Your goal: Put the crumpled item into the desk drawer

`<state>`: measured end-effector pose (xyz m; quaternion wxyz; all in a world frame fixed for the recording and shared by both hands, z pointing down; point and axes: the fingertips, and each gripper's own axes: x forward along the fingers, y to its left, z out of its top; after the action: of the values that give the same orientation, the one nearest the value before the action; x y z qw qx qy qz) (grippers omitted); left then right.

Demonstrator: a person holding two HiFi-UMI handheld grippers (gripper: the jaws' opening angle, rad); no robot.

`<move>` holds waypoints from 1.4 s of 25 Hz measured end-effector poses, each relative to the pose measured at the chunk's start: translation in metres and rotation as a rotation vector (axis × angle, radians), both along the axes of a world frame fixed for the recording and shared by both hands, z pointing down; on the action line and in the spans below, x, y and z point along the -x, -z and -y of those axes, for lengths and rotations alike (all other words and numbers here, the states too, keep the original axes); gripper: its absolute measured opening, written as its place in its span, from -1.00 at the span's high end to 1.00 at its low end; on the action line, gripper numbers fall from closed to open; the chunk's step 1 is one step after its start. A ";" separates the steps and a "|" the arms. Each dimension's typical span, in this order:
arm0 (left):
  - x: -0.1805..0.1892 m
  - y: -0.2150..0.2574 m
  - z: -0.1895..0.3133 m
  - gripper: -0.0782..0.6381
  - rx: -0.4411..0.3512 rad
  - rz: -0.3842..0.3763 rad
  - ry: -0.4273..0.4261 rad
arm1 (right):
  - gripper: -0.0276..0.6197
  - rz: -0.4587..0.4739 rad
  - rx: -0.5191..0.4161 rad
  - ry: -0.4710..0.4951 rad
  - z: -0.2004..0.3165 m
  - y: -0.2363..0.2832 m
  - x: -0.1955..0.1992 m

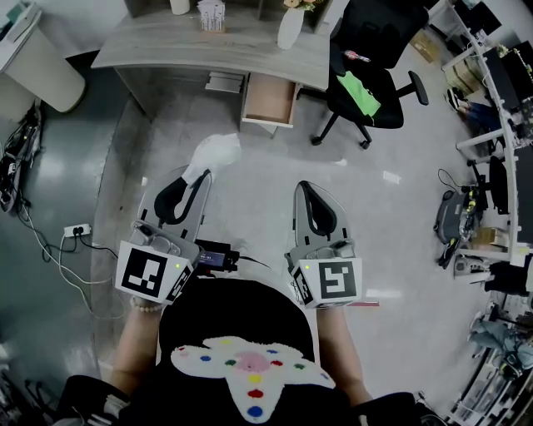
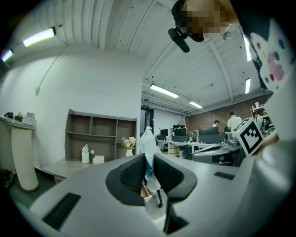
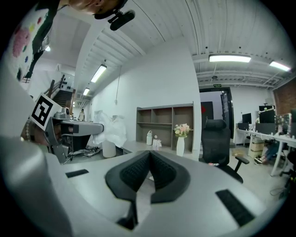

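Observation:
A crumpled white item (image 1: 215, 152) sticks out ahead of my left gripper (image 1: 198, 175), whose jaws are shut on its lower end. In the left gripper view the crumpled white item (image 2: 148, 147) rises between the two black pads (image 2: 132, 173) of that left gripper (image 2: 149, 172). The grey desk (image 1: 166, 46) lies ahead, with its wooden drawer (image 1: 268, 98) pulled open beyond the item. My right gripper (image 1: 305, 187) is level with the left one, jaws closed together and holding nothing. Seen in its own view, the right gripper (image 3: 149, 159) has its pads meeting at the tips.
A black office chair (image 1: 371, 62) with a green thing on its seat stands right of the drawer. On the desk are a white vase (image 1: 290, 29) and a small box (image 1: 211, 17). A white bin (image 1: 42, 71), cables and a power strip (image 1: 77, 230) lie at left.

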<state>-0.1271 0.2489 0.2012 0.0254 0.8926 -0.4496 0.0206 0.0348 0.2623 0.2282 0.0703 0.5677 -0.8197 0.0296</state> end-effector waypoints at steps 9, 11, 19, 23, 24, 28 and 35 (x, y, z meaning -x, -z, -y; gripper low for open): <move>-0.008 0.000 -0.013 0.61 -0.015 0.002 0.030 | 0.90 -0.004 -0.017 0.022 -0.007 0.001 -0.012; -0.010 -0.001 -0.014 0.61 -0.015 0.001 0.033 | 0.90 -0.003 -0.014 0.024 -0.007 -0.001 -0.014; -0.013 -0.008 -0.006 0.61 -0.006 0.003 0.021 | 0.90 0.004 -0.007 0.010 0.002 -0.008 -0.017; -0.019 -0.011 0.011 0.61 -0.001 0.001 0.000 | 0.90 0.001 -0.003 -0.005 0.015 -0.010 -0.020; -0.021 -0.011 0.017 0.61 -0.001 0.000 -0.006 | 0.90 -0.003 0.000 -0.010 0.019 -0.010 -0.022; -0.029 -0.014 0.040 0.61 0.003 -0.004 -0.032 | 0.90 -0.007 0.008 -0.036 0.037 -0.013 -0.030; -0.038 -0.019 0.092 0.61 0.013 -0.002 -0.067 | 0.90 -0.008 0.026 -0.066 0.084 -0.017 -0.037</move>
<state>-0.0894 0.1564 0.2197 0.0308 0.9071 -0.4190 0.0234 0.0717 0.1783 0.2455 0.0799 0.5936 -0.7997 0.0406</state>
